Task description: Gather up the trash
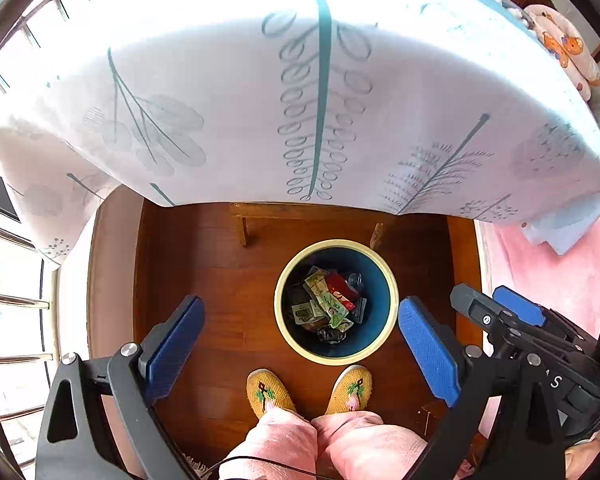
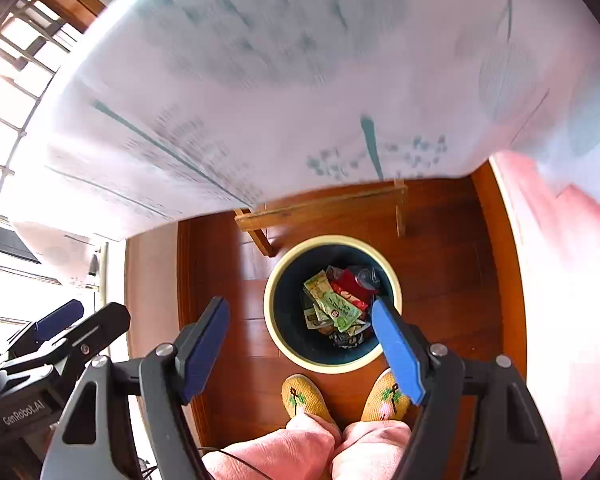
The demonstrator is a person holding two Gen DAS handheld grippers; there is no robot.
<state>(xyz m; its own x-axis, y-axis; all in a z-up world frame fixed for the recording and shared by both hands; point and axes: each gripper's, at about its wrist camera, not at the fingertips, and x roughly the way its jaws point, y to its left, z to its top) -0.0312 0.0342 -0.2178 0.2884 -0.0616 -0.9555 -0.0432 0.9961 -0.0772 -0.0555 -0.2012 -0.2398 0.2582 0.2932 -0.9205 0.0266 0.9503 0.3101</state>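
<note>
A round bin (image 1: 336,244) with a cream rim and a dark blue inside stands on the wooden floor below both grippers. Several wrappers (image 1: 328,304), green, red and dark, lie in a heap at its bottom. My left gripper (image 1: 302,302) hangs above the bin, pointing steeply down, jaws wide apart and empty. My right gripper (image 2: 300,303) is also high over the bin (image 2: 332,240), open with nothing between its blue pads; the wrappers (image 2: 336,304) show past its right finger (image 2: 396,352). Each gripper appears at the edge of the other's view.
A table under a white leaf-print cloth (image 1: 300,100) overhangs the far side of the bin. A wooden frame (image 2: 320,204) stands beneath it. A person's yellow slippers (image 1: 270,392) and pink trouser legs are just before the bin. Pink fabric (image 1: 540,280) lies right, window bars (image 1: 16,300) left.
</note>
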